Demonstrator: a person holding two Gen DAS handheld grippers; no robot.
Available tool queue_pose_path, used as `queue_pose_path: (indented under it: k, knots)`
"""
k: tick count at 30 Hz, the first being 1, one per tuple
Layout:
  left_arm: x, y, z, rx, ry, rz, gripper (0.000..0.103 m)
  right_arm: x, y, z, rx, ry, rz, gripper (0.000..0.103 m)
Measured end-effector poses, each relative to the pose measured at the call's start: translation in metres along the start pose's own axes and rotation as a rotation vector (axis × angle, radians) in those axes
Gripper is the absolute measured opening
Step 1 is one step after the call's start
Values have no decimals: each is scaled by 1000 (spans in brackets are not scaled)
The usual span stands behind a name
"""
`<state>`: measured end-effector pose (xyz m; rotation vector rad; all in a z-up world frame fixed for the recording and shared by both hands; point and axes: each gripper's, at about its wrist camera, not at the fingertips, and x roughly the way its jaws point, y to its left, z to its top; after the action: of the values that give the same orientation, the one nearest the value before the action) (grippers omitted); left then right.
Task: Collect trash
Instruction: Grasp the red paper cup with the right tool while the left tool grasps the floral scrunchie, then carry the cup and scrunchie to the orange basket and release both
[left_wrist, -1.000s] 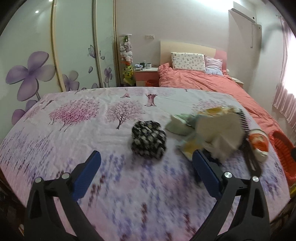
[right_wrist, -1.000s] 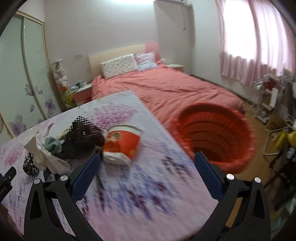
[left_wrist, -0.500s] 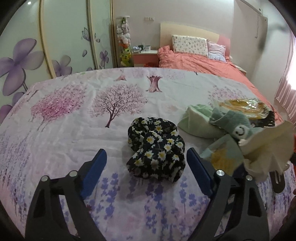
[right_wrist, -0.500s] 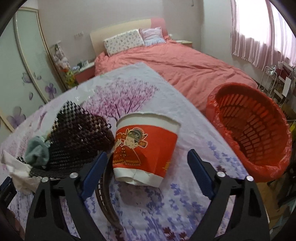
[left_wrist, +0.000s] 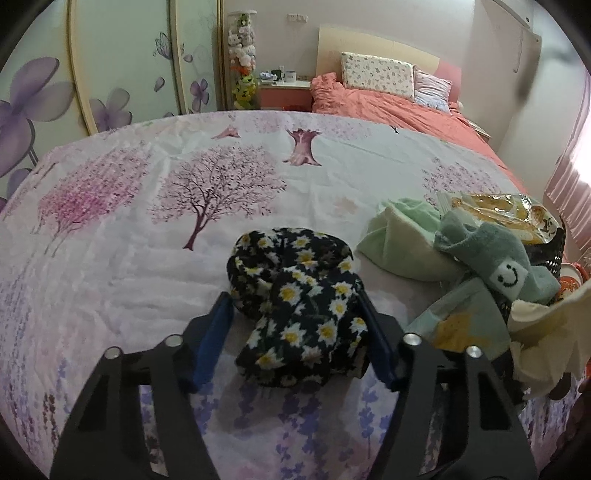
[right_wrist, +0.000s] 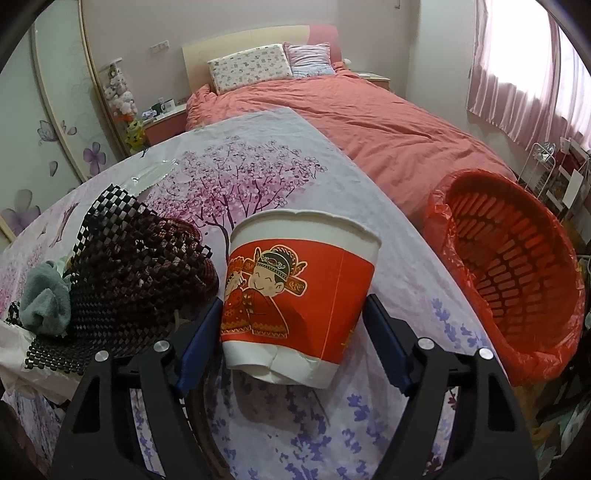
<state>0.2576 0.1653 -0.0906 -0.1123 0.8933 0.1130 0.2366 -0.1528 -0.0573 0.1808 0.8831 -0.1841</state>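
- The left gripper is low over the flowered bedsheet, and its jaws stand on both sides of a black cloth with daisy print. The right blue finger seems to touch the cloth, but the left finger is a little apart, so the jaws are not yet closed on it.
- Just to the right of this cloth lie a pale green cloth, a grey-green sock with a smile face and a crumpled white paper.
- The right gripper has its jaws around a red and white paper cup. I cannot tell for sure if the blue pads press the cup; a small gap seems to remain on the right side.
- The cup stands on the sheet, tilted, and its bottom edge is dented.
- Beside the cup on the left is a black mesh mat.
- The red basket with a red bag inside stands off the bed edge, near the cup.
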Motion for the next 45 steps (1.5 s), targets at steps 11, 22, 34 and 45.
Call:
queue_pose_path:
  k: [11,22,34,45]
  knots:
    - [-5,0,4,8,-10,-30,24,-5,-8,4,18,-4,56,75]
    - [-49,-4,13,14,-91,-61,24,-37,-11,10,4,-86,67,75]
    - [-130,-62,20,100,-185,-161,24,-80,-46,11,11,-187,67,75]
    - [-164,-170,16,222,-203,-350,24,-101,-105,13,69,-248,17,75]
